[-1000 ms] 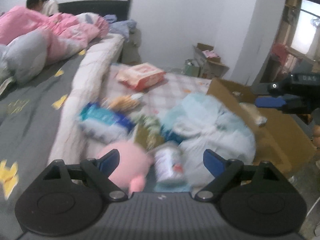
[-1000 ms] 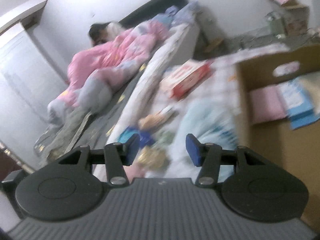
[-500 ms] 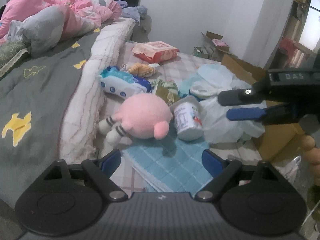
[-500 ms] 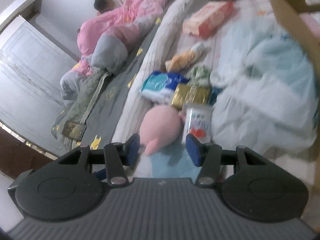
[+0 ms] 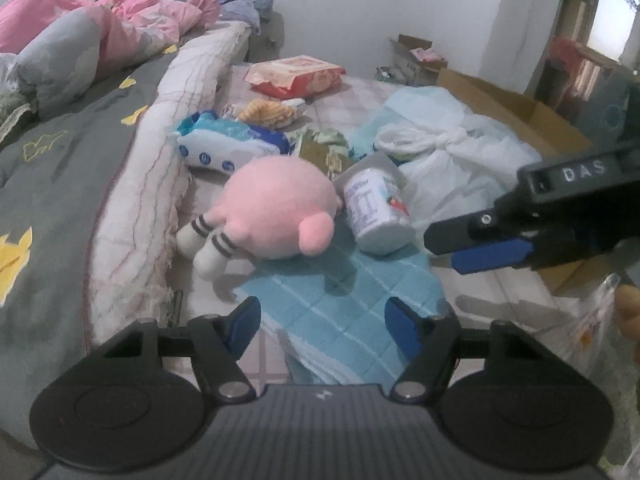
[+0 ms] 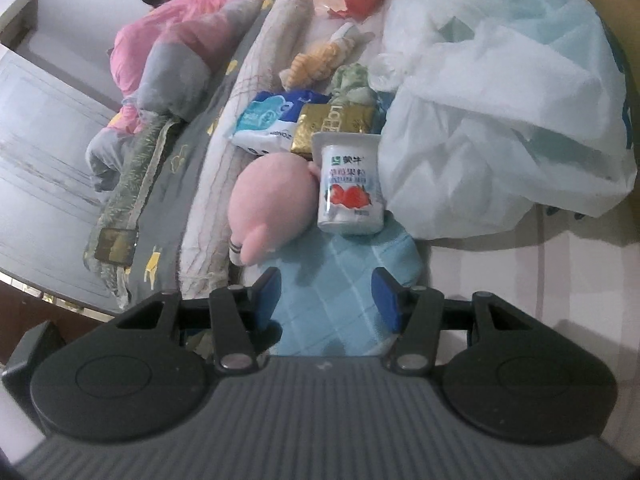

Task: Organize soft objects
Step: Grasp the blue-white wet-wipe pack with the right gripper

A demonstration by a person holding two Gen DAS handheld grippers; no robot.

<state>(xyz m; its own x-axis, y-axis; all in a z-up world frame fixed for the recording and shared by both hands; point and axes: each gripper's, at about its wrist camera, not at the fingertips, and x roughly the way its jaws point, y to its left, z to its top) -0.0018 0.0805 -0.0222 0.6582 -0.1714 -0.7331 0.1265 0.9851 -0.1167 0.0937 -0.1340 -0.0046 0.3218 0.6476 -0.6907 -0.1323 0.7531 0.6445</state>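
Note:
A pink plush toy (image 5: 276,212) (image 6: 272,204) lies on its side on the checked mattress, partly on a folded light-blue checked towel (image 5: 340,300) (image 6: 340,280). A white strawberry yogurt cup (image 5: 376,208) (image 6: 350,184) lies against the plush. My left gripper (image 5: 322,324) hovers low over the towel's near edge. Its jaws are closing with the towel below and between them, the pads not pressing on it. My right gripper (image 6: 326,298) (image 5: 444,248) hangs over the towel's right part, partly open with nothing gripped.
A white plastic bag (image 5: 460,148) (image 6: 500,120) bulges right of the cup, a cardboard box (image 5: 520,112) behind it. A blue tissue pack (image 5: 228,148), gold packet (image 6: 332,124), orange soft toy (image 5: 268,114) and pink wipes pack (image 5: 296,76) lie beyond. A person sleeps under a pink quilt (image 5: 120,20).
Both grippers have sunk toward the towel and the plush, which now look larger. The left jaws have narrowed. In the left wrist view the right gripper has come lower and closer.

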